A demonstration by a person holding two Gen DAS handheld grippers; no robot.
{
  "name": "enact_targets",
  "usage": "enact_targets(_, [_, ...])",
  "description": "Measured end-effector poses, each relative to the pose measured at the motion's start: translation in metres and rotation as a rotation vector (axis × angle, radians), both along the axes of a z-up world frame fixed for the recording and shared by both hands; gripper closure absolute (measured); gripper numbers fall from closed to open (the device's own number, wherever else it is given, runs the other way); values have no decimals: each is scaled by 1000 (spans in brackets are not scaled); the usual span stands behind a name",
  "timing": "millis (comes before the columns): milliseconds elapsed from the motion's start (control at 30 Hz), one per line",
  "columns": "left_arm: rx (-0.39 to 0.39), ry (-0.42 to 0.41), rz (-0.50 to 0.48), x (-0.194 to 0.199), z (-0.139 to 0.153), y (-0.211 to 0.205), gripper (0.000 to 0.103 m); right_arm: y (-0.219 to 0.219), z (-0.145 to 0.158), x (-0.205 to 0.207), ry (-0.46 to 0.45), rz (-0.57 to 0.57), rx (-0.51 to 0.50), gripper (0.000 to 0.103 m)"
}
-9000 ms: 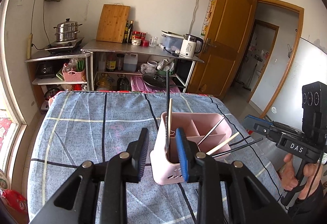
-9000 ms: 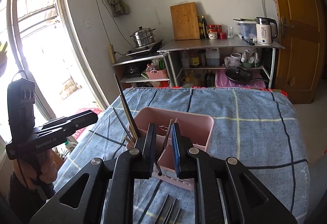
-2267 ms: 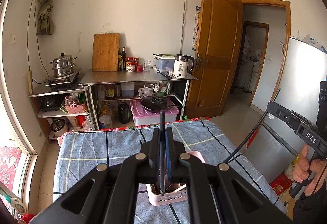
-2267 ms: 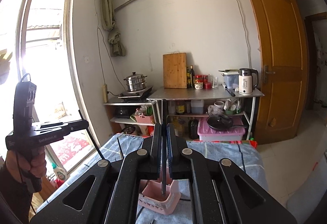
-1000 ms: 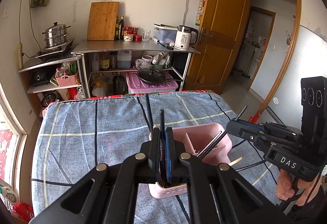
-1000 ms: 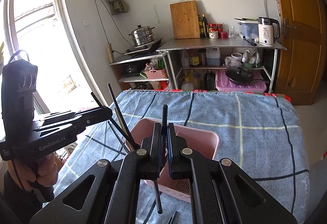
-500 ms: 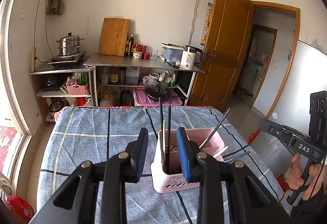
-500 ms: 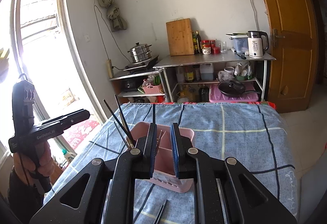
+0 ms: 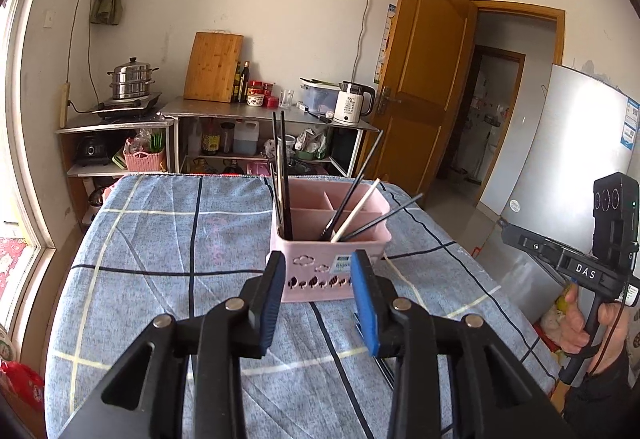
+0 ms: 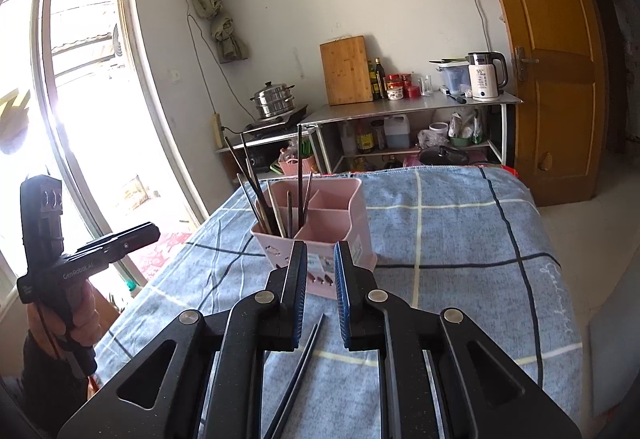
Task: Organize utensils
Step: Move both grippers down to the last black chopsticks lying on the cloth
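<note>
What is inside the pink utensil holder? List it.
The pink utensil holder has divided compartments holding several upright and leaning dark chopsticks and one pale chopstick. The walls hide their lower ends and the compartment floors.

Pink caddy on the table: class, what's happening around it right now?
A person holds a claw in each hand, sorting chopsticks into the pink caddy on the blue checked tablecloth. Both the left claw and the right claw are open and empty; the left's jaws have just been opening. Several chopsticks already stand in the caddy, and dark chopsticks lie on the cloth under the right claw.
</note>
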State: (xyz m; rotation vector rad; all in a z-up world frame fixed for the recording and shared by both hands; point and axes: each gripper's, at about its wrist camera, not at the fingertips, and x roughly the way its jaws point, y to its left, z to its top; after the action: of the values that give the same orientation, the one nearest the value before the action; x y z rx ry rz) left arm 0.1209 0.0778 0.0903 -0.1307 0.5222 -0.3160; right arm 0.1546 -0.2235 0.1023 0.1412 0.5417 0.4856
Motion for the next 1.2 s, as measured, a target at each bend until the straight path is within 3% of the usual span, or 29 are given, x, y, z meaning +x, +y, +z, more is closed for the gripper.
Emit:
enact_targets(367, [11, 90, -7, -24, -48, -8, 64, -8, -47, -27, 89, -6, -12, 89])
enact_targets(833, [5, 156, -19, -19, -75, -16, 64, 6, -80, -18, 176, 18, -35, 89])
enact_targets(1200, [10, 242, -25, -13, -109, -31, 64, 39, -124, -5, 273, 62, -98, 89])
